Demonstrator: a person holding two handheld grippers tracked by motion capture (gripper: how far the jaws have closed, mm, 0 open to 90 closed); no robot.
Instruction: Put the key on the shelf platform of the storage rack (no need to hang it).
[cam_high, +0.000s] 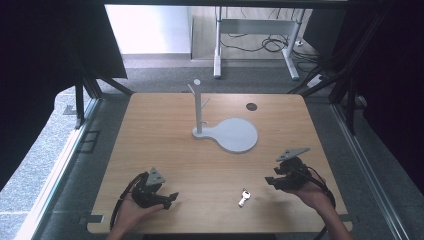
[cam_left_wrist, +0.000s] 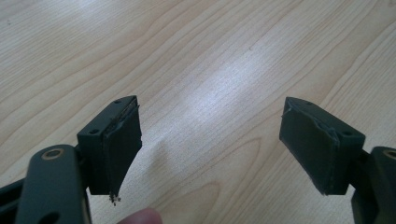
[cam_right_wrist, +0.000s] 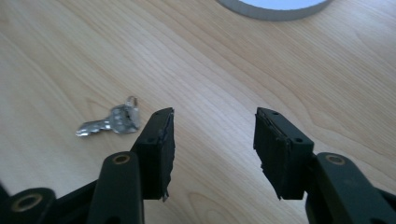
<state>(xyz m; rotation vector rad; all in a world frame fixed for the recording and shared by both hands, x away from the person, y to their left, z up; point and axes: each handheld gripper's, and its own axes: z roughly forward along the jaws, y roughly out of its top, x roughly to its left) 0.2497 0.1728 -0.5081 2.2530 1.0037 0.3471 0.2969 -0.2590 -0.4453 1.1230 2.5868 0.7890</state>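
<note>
A small silver key (cam_high: 243, 198) lies flat on the wooden table (cam_high: 165, 150) near the front edge, between the two hands. In the right gripper view the key (cam_right_wrist: 111, 121) lies just left of the left jaw. My right gripper (cam_high: 270, 181) is held low at the front right, open, with nothing between its jaws (cam_right_wrist: 212, 144). My left gripper (cam_high: 171, 198) rests at the front left, open wide over bare wood (cam_left_wrist: 210, 140). A white stand (cam_high: 198, 106) with short pegs rises from a round flat base (cam_high: 237, 135) at the table's middle.
A small dark disc (cam_high: 251, 106) lies at the back right of the table. Dark frame posts and curtains flank both sides. A white desk frame with cables stands on the floor beyond the far edge.
</note>
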